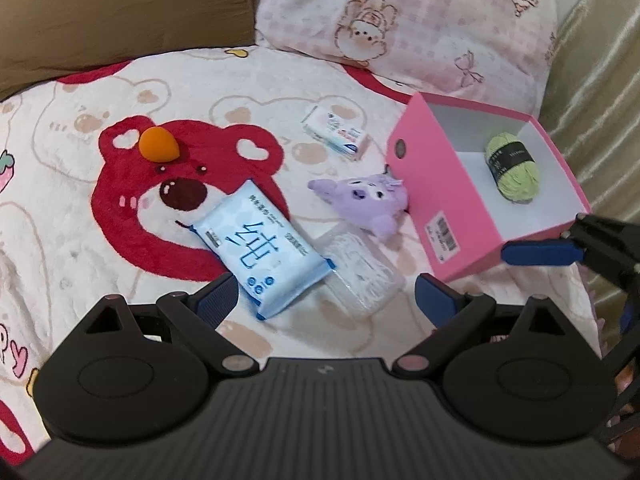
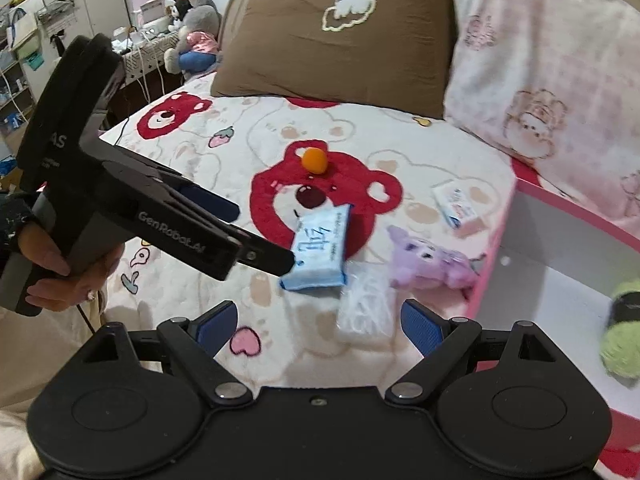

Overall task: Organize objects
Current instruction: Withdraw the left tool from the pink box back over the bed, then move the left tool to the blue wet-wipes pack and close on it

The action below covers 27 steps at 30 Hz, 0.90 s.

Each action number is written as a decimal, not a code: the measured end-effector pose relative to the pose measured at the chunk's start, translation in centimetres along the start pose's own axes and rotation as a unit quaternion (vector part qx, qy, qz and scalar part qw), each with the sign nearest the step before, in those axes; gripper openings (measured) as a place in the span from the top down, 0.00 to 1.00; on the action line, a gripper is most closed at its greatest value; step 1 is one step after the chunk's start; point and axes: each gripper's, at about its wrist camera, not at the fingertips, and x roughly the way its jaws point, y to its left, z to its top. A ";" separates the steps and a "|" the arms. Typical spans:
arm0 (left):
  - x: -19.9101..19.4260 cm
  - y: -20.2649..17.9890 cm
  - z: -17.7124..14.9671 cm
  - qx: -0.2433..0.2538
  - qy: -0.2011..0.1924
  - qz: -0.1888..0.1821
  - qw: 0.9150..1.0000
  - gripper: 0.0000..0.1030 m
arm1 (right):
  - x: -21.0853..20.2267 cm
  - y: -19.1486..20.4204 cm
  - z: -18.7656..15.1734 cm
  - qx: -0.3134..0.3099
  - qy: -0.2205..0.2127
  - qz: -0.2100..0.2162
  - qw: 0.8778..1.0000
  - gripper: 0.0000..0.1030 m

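Note:
A pink box (image 1: pixel 452 196) with a white inside stands on the bed at the right and holds a green yarn ball (image 1: pixel 512 168). On the blanket lie a blue tissue pack (image 1: pixel 262 248), a clear plastic pack (image 1: pixel 362 272), a purple plush toy (image 1: pixel 368 200), a small white box (image 1: pixel 336 132) and an orange sponge (image 1: pixel 159 144). My left gripper (image 1: pixel 324 300) is open and empty, just short of the tissue pack and the clear pack. My right gripper (image 2: pixel 320 324) is open and empty above the clear pack (image 2: pixel 366 308), with the yarn ball (image 2: pixel 624 332) to its right.
A brown pillow (image 1: pixel 120 12) and a pink checked pillow (image 1: pixel 404 20) lie at the head of the bed. A curtain (image 1: pixel 600 80) hangs at the right. In the right wrist view, shelves and plush toys (image 2: pixel 192 40) stand beyond the bed's left side.

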 end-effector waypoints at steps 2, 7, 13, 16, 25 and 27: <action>0.4 0.6 -0.2 -0.002 -0.003 -0.002 1.000 0.07 | 0.9 0.0 -0.1 0.011 -0.004 0.001 1.000 0.11; 2.1 2.6 -0.4 -0.020 0.028 0.004 0.999 0.07 | 3.3 -0.2 -0.3 0.055 -0.012 0.010 0.998 0.12; 3.6 3.6 0.5 -0.002 0.026 0.010 1.000 0.09 | 5.5 -0.2 -0.5 0.082 -0.014 0.002 0.997 0.12; 4.5 3.7 1.2 0.026 0.020 0.021 0.999 0.10 | 6.6 -0.2 -0.5 0.093 -0.017 0.002 0.995 0.12; 8.0 5.9 1.2 0.020 -0.027 0.015 0.999 0.18 | 9.2 0.3 -1.8 0.128 -0.050 -0.009 0.990 0.16; 8.8 7.0 1.4 -0.002 -0.024 0.007 1.000 0.18 | 9.6 0.3 -2.1 0.138 -0.053 -0.005 0.989 0.16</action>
